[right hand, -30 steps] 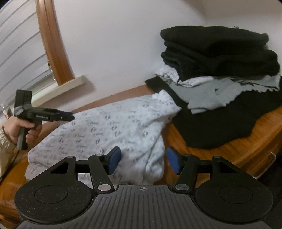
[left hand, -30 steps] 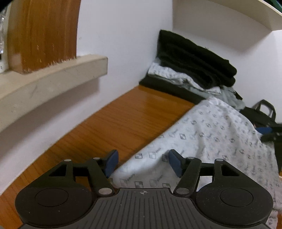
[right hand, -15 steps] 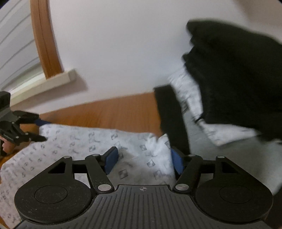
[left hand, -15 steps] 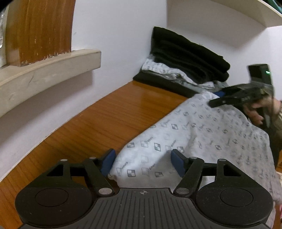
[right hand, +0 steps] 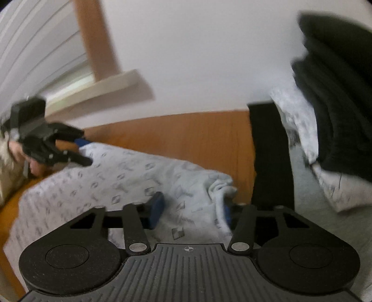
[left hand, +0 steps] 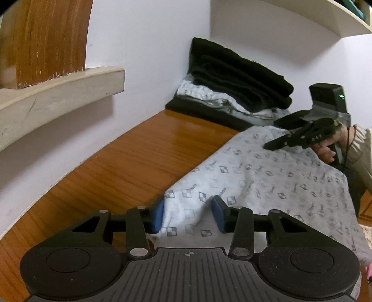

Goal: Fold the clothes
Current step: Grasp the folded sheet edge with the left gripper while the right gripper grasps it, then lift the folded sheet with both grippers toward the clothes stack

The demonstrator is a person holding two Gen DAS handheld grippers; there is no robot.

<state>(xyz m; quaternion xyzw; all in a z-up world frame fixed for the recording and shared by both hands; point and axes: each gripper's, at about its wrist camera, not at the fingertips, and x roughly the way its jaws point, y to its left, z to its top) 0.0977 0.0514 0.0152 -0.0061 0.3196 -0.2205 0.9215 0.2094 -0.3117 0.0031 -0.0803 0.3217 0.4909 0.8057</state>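
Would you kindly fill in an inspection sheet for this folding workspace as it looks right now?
Surface: glossy orange-brown wooden tabletop, partly bare.
Job's things: white patterned garment spread out flat.
Clutter: stack of folded black, white and grey clothes in the corner.
Grippers: left gripper and right gripper both closing, garment edge between the jaws of each.
Cables: dark cord by the right wrist.
Surroundings: white wall, beige sill, wooden frame, white shelf.

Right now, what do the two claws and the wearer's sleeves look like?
Both the left claw and the right claw are matte black plastic with blue pads, round side discs and a ribbed central plate with a crosshair mark. Seen from outside, the right claw's black camera block shows a green light. Sleeve: beige.
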